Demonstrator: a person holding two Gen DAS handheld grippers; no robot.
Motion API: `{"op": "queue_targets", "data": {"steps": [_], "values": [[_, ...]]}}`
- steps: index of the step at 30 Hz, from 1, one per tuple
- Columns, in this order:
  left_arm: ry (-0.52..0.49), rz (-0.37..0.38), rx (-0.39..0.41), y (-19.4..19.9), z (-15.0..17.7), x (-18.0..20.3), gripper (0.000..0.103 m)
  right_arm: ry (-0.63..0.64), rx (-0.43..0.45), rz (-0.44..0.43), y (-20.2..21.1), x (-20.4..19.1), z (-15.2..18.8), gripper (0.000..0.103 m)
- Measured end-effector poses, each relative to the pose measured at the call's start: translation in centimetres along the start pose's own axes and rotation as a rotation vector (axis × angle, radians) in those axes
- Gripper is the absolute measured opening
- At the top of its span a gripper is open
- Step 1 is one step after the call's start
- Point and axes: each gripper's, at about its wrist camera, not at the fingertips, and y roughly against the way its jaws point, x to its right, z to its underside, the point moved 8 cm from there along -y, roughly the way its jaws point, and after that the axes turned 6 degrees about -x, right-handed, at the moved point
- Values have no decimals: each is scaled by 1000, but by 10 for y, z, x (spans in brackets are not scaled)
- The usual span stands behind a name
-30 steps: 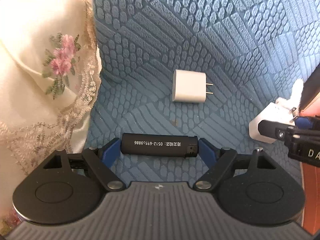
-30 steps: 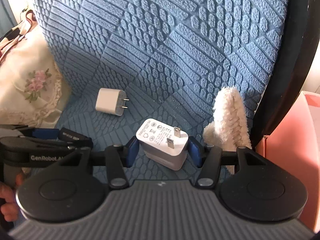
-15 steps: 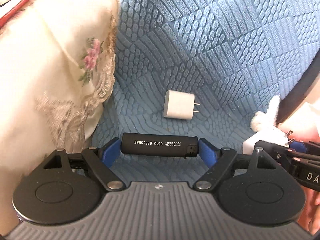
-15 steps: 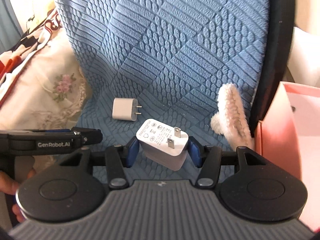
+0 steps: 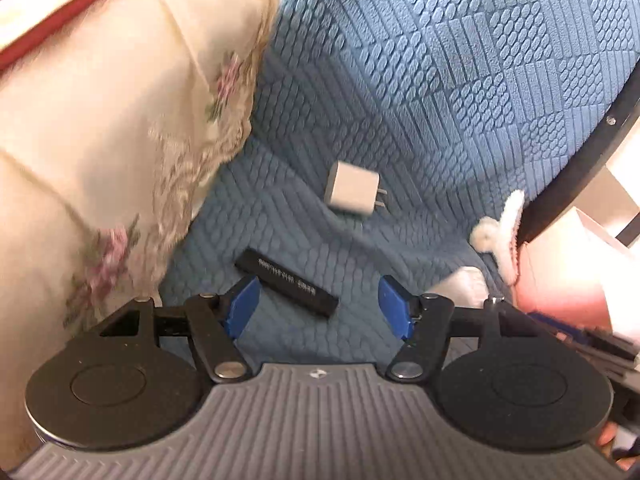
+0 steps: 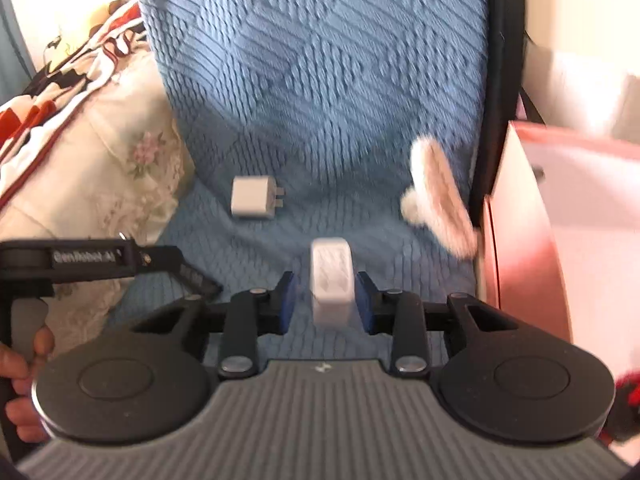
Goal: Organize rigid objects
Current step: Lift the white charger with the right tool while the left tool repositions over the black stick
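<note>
- Left gripper [image 5: 318, 306]: jaws spread; black lighter [image 5: 286, 282] lies askew between them, touching neither pad, on the blue quilted cover [image 5: 420, 92].
- Right gripper [image 6: 325, 296]: white charger [image 6: 332, 276] stands between the pads; frame blurred, so contact can't be confirmed (gaps seem to show).
- Small white plug [image 5: 354, 191] lies apart, further back.
- Pink box [image 6: 560, 216] sits right, likely the destination.
- Advice: re-square each grip before lifting; avoid the fluffy clip [image 6: 436, 204].

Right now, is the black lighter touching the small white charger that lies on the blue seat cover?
Apart. The left wrist view shows a plain strip of blue seat cover between the black lighter and the small white charger.
</note>
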Motion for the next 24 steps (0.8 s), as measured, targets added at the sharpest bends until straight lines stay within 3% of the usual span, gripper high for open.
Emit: {"op": "queue_targets", "data": {"steps": [7, 11, 15, 17, 21, 24], "values": [[98, 28, -29, -2, 6, -15, 75, -56, 12, -13, 13, 7, 14, 35], [126, 23, -50, -11, 5, -20, 80, -20, 30, -26, 12, 3, 11, 39], [115, 1, -42, -15, 0, -20, 87, 39, 36, -29, 1, -9, 8, 56], [122, -11, -43, -17, -1, -21, 87, 63, 33, -16, -8, -13, 5, 56], [202, 36, -74, -27, -3, -26, 87, 83, 41, 39, -30, -16, -6, 55], [272, 65, -98, -34, -4, -29, 87, 57, 31, 35, -47, -10, -10, 54]]}}
